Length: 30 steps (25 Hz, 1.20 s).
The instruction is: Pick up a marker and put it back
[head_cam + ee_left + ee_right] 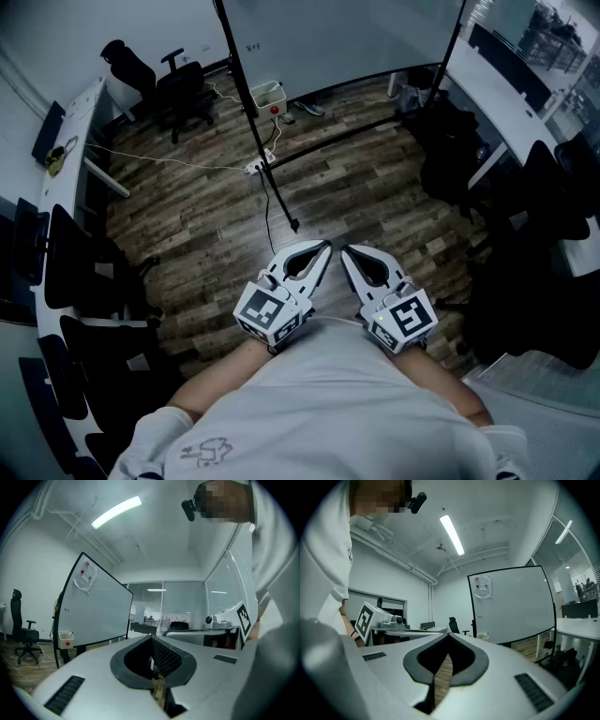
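I cannot make out a marker in any view. My left gripper [323, 247] and right gripper [345, 250] are held side by side close to the person's body, above the wood floor. Each is shut with nothing between its jaws. The left gripper [152, 637] points toward a whiteboard [96, 606] on a stand. On that stand hangs a small white box [65, 639] with a red spot. The right gripper [447, 634] also faces the whiteboard [511, 604], which stands well beyond it.
The whiteboard's black stand [272, 169] and a cable cross the wood floor [206, 216] ahead. Black office chairs [178, 84] stand at the far left. White desks [66, 150] run along the left wall, and another desk [506, 103] lines the right.
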{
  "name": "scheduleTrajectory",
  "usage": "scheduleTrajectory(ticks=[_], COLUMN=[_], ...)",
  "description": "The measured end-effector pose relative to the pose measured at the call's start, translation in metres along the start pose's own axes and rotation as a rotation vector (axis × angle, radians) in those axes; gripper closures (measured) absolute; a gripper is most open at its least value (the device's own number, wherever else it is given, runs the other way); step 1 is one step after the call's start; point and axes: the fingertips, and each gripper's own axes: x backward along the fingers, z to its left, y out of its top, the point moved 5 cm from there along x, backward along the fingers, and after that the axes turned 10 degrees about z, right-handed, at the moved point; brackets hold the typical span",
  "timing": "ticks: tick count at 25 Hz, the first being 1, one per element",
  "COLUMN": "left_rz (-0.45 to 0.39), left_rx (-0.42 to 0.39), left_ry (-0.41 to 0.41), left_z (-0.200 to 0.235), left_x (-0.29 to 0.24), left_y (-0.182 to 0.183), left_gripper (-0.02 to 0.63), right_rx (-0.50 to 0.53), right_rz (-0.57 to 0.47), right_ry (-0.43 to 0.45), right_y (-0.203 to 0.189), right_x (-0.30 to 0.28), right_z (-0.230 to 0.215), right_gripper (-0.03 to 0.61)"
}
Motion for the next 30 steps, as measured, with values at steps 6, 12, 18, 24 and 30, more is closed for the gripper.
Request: scheduleTrajectory(ticks=[6, 12, 18, 24, 30], left_rz=[0.002, 0.006, 0.018, 0.003, 0.004], left_rx=[0.013, 0.033, 0.055, 0.052, 0.038], left_ry=[0.008, 0.037, 0.05, 0.058, 0.032], left_z=[0.007, 0.027, 0.051, 0.096, 0.153], left_x=[0.0, 0.004, 0.004, 0.002, -0.007], left_y=[-0.003, -0.007, -0.012, -0.005, 0.013], left_gripper=[0.607, 0.607, 0.607, 0.607, 0.607], right_rx=[0.001, -0.029, -0.045, -0.062, -0.063], right_rz=[0.009, 0.024, 0.04, 0.046, 0.039], right_ry=[0.008, 0.026, 0.045, 0.03, 0.014], right_y=[-0.003, -0.008, -0.009, -0.005, 0.016], right_x=[-0.006, -0.021, -0.047, -0.089, -0.143], right_z=[0.001, -0.002, -0.004, -0.018, -0.032], right_gripper=[0.566, 0.566, 0.566, 0.566, 0.566])
